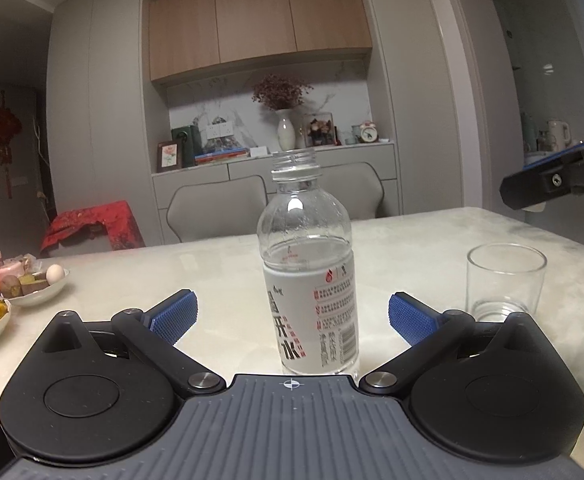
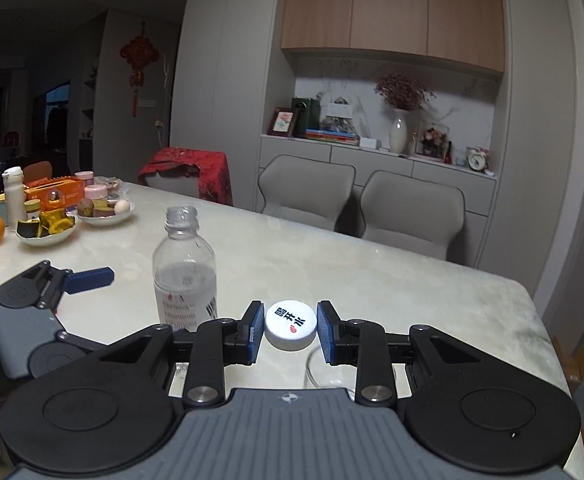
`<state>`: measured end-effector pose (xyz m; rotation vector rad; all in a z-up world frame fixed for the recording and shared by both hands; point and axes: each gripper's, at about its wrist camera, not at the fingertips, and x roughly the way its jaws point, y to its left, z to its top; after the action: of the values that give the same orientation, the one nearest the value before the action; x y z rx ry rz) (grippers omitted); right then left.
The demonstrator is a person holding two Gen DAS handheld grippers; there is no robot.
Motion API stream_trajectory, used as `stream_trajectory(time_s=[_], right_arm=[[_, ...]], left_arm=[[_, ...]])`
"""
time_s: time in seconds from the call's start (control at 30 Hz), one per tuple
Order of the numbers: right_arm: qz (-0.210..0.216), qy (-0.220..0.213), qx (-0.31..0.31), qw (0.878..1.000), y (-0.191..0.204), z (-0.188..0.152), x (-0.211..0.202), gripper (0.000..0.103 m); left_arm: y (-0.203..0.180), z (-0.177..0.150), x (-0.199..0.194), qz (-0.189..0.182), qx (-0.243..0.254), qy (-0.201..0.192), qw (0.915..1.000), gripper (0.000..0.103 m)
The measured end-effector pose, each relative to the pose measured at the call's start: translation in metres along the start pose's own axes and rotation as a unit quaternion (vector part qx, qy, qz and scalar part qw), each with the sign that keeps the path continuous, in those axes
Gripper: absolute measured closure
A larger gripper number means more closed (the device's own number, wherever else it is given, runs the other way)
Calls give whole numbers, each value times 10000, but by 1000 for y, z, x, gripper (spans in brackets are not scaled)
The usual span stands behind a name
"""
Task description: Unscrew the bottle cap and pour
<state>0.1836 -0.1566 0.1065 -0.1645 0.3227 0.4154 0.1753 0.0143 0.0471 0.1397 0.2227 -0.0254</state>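
The pale marble tabletop (image 1: 432,236) carries the clear plastic water bottle (image 1: 308,264), upright and already without cap, about half full. The left claw (image 1: 292,316) is spread wide around it, not touching. The empty clear drinking glass (image 1: 506,280) stands to its right. The right claw (image 2: 291,330) pinches the white screw cap (image 2: 291,324). So the unscrewing is done; the pouring is left.

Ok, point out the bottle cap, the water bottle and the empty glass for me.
bottle cap (image 2: 291,322): right wrist view, printed top.
water bottle (image 1: 307,296): left wrist view, label.
empty glass (image 1: 504,280): left wrist view, front wall.
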Motion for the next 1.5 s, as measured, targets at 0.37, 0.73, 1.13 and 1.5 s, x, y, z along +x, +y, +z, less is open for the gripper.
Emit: stream_trajectory(time_s=[0.37,0.73,1.13,1.5], right_arm=[[205,-107,51,9997,3,15,13,71],[473,-211,-250,9983,17,32,28,71],[1048,-153,-744,9916,28,67,46,71],[1891,91,-929,9775,26,87,65,71]], left_arm=[[-1,-1,27,-200,-162,34,9997,2],[1,-6,40,-319,-274,102,9991,26],[8,-8,46,-500,-513,118,9974,44],[2,-4,48,-488,-536,134,9973,46]])
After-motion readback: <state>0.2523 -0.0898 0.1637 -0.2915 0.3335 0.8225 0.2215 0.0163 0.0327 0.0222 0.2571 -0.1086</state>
